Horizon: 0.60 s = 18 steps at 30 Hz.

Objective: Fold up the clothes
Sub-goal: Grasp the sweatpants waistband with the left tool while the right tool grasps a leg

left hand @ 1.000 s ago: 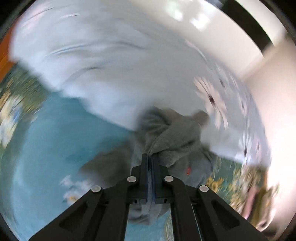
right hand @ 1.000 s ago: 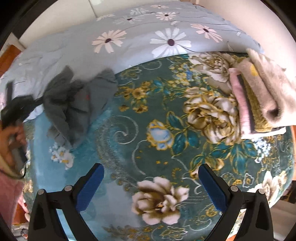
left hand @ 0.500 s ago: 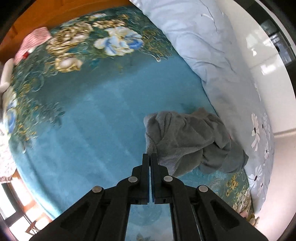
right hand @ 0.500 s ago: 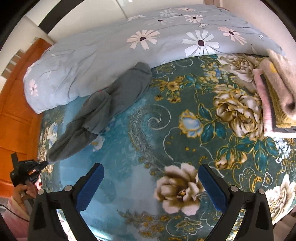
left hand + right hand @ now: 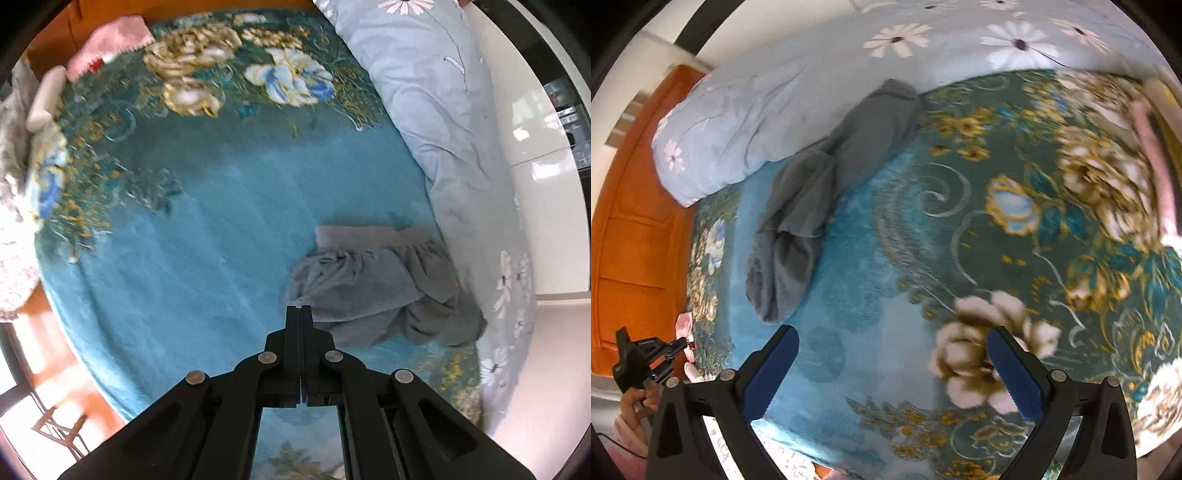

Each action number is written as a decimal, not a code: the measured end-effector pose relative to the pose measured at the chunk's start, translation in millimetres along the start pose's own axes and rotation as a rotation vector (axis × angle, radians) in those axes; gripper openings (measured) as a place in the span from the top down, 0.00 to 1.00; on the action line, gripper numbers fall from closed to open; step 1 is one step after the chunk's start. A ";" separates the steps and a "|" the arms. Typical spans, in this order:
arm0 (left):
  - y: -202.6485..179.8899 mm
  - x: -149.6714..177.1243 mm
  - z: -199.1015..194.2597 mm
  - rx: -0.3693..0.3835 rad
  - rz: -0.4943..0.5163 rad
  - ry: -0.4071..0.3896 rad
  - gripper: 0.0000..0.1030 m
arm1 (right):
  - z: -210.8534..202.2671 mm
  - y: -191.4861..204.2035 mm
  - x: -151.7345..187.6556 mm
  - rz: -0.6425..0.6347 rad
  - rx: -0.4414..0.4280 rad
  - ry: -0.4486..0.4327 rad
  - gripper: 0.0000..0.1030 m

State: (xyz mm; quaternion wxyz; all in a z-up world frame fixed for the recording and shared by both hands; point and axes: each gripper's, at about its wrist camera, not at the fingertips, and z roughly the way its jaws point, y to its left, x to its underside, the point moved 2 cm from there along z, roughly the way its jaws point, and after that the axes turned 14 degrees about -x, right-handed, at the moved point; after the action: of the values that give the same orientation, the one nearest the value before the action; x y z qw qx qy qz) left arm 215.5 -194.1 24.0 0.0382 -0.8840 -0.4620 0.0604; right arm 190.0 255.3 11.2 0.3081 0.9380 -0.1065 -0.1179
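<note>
On the teal flowered plush blanket (image 5: 879,280), a crumpled grey garment (image 5: 812,192) lies against the pale blue daisy-print duvet (image 5: 775,96), its shape hard to read. Left gripper (image 5: 299,308) is closed, empty; right gripper (image 5: 892,373) gapes wide, empty.

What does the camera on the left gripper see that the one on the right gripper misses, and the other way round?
Only the left wrist view shows the pink cloth at the far edge of the bed and the glossy white wall beyond the duvet, plus the left gripper close up, jaws shut on nothing.

Only the right wrist view shows the right gripper, jaws wide open, the orange wooden panel, and the person's hand holding the other tool.

Both show the crumpled grey garment lying loose on the teal floral blanket, beside the daisy-print duvet.
</note>
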 end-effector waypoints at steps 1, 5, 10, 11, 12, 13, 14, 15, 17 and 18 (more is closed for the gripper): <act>-0.9 -2.3 4.4 0.016 0.000 0.015 0.99 | 4.2 7.3 -4.6 -0.006 -0.005 0.001 0.00; -9.7 -24.4 39.3 0.033 0.039 0.089 0.57 | 18.8 32.8 -19.0 -0.021 0.005 0.002 0.00; -21.3 -53.4 98.9 0.041 0.043 0.208 0.55 | 41.2 58.1 -32.9 -0.024 0.054 0.015 0.00; -26.0 -57.5 110.5 0.037 0.060 0.227 0.55 | 47.6 62.6 -36.5 -0.023 0.065 0.022 0.00; -30.9 -61.7 122.0 0.032 0.078 0.246 0.55 | 54.0 67.2 -40.1 -0.022 0.075 0.028 0.00; -36.0 -65.4 132.5 0.026 0.097 0.263 0.55 | 60.4 71.7 -43.7 -0.021 0.086 0.034 0.00; -41.1 -69.0 143.0 0.020 0.117 0.279 0.55 | 68.4 76.6 -49.4 -0.018 0.093 0.040 0.00; -45.3 -72.1 151.5 0.024 0.128 0.293 0.55 | 78.5 81.9 -58.1 -0.012 0.095 0.045 0.00; -52.2 -77.8 164.4 0.048 0.129 0.317 0.55 | 97.4 94.2 -75.6 -0.016 0.097 0.052 0.00; -55.4 -79.5 169.0 0.063 0.131 0.327 0.55 | 108.1 102.3 -86.3 -0.025 0.093 0.058 0.00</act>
State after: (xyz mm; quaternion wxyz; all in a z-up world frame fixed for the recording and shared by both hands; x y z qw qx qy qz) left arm 101.5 -225.8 -130.8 0.1366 -0.9086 -0.3889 -0.0674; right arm 64.1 138.4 1.7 0.2655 0.9556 -0.0912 -0.0895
